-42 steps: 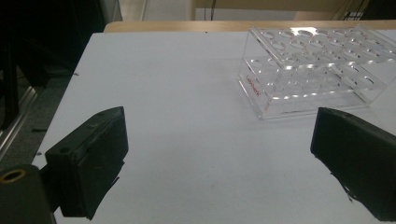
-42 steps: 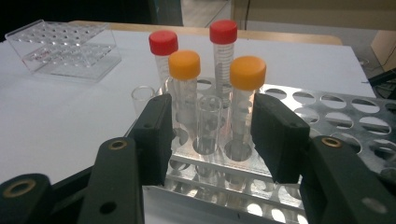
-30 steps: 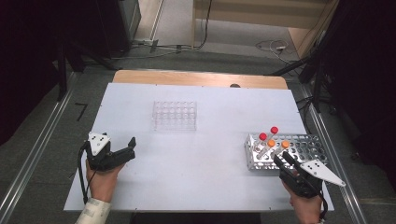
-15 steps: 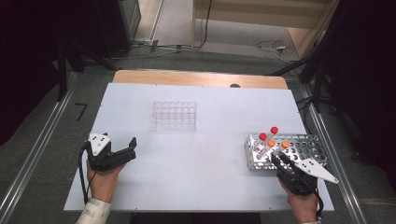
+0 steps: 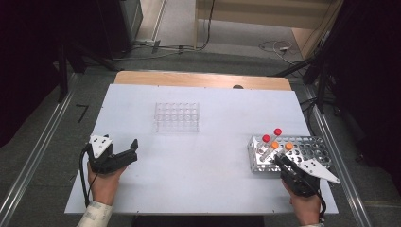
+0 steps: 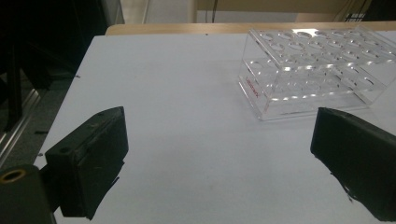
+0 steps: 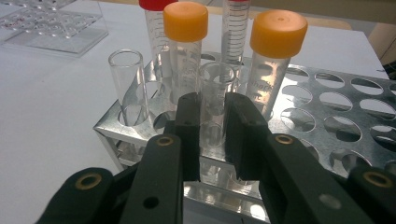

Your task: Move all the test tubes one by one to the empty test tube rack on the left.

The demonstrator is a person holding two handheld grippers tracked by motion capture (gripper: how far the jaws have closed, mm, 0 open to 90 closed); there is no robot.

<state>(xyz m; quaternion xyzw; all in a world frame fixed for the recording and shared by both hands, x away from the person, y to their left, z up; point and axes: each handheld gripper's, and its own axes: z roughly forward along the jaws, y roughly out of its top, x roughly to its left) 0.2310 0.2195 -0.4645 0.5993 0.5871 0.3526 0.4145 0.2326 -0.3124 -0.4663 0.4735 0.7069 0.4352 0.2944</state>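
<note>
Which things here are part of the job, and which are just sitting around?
Part of the job:
- right hand-held gripper, shut on an open tube
- metal rack holding the tubes
- orange-capped tubes
- red-capped tubes

Just sitting around:
- clear plastic rack, empty
- left hand-held gripper, open, resting on the table
- cables on the floor

Shiny perforated metal rack [image 7: 327, 107] ahead of the matt black plastic right hand-held gripper [image 7: 212, 126], clear glossy uncapped tube [image 7: 212, 93] between its pads, smooth matt white desk [image 5: 217, 161], clear glossy plastic rack [image 6: 313, 70] beyond the left hand-held gripper [image 6: 219, 154]

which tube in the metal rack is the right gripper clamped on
The uncapped tube between the two orange-capped tubes; the right hand-held gripper has closed onto it.
</note>
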